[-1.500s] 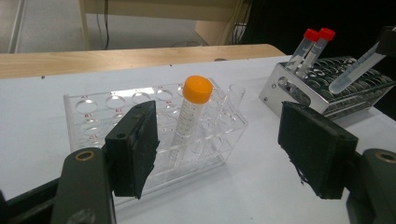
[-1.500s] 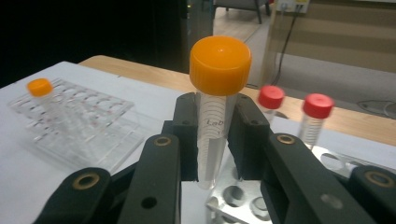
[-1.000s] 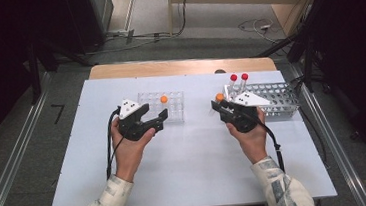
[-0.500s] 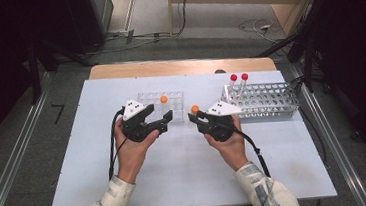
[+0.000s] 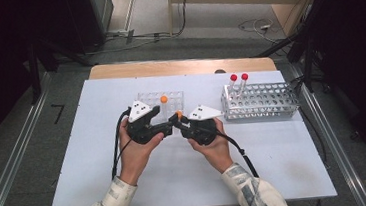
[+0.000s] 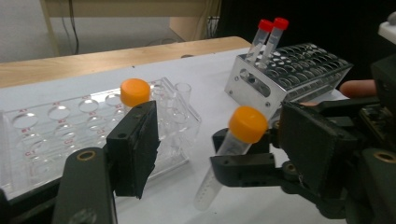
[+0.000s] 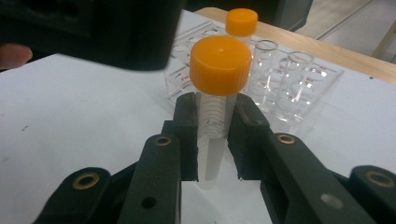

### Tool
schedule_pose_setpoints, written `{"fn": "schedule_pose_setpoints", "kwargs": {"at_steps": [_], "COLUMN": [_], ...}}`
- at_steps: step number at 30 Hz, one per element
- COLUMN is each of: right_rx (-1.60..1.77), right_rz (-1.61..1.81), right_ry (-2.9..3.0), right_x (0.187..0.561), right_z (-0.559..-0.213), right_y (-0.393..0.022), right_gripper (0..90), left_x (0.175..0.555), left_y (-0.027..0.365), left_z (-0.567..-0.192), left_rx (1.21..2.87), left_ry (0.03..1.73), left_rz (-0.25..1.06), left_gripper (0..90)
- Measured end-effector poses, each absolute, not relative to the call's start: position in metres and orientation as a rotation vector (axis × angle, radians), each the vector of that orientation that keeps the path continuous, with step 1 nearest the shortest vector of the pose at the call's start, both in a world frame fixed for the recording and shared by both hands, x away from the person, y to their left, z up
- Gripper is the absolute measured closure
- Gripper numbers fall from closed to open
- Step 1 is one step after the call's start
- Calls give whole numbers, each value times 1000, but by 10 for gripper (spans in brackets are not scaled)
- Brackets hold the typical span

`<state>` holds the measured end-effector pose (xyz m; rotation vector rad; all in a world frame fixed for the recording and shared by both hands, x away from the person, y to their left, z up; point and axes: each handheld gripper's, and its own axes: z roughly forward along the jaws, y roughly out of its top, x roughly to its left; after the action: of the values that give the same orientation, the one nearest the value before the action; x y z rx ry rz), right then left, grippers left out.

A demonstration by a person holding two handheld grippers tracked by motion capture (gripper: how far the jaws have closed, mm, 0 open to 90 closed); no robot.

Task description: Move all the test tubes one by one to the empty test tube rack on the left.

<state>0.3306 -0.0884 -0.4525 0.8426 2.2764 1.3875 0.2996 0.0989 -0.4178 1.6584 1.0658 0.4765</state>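
Note:
My right gripper (image 7: pixel 217 135) is shut on a clear tube with an orange cap (image 7: pixel 219 65), held upright by its upper body. In the high view this tube (image 5: pixel 178 114) sits at the table's middle, where both grippers meet tip to tip. My left gripper (image 6: pixel 224 144) is open, and the tube's cap (image 6: pixel 247 124) stands between its jaws without touching either pad. Those jaws have just been closing a little. A second orange-capped tube (image 5: pixel 163 99) stands in the clear plastic rack (image 5: pixel 145 98) right behind the grippers.
A metal rack (image 5: pixel 271 106) at the right holds two red-capped tubes (image 5: pixel 238 78) at its left end. A wooden board (image 5: pixel 178 67) lies along the white table's far edge. Bare white table (image 5: pixel 178 183) stretches in front of the hands.
My right hand has carried the orange-capped tube leftward from beside the metal rack to the left gripper's jaws. The left hand has stayed in place.

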Motion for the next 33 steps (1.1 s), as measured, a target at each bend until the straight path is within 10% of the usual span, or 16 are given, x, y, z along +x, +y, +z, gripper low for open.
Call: {"fn": "schedule_pose_setpoints", "kwargs": {"at_steps": [12, 26, 33], "right_rx": [811, 797, 832], "right_rz": [1392, 1398, 1414], "right_ry": [2298, 2300, 2295], "right_x": [327, 326, 324], "right_z": [-452, -450, -447], "right_y": [-76, -76, -80], "right_gripper": [713, 704, 383], "left_x": [300, 300, 300], "left_y": [94, 94, 98], "left_z": [-422, -422, -420], "left_rx": [1758, 1765, 1736], "left_ry": [977, 969, 979], "left_rz": [514, 532, 531], "left_gripper": [626, 706, 708]}}
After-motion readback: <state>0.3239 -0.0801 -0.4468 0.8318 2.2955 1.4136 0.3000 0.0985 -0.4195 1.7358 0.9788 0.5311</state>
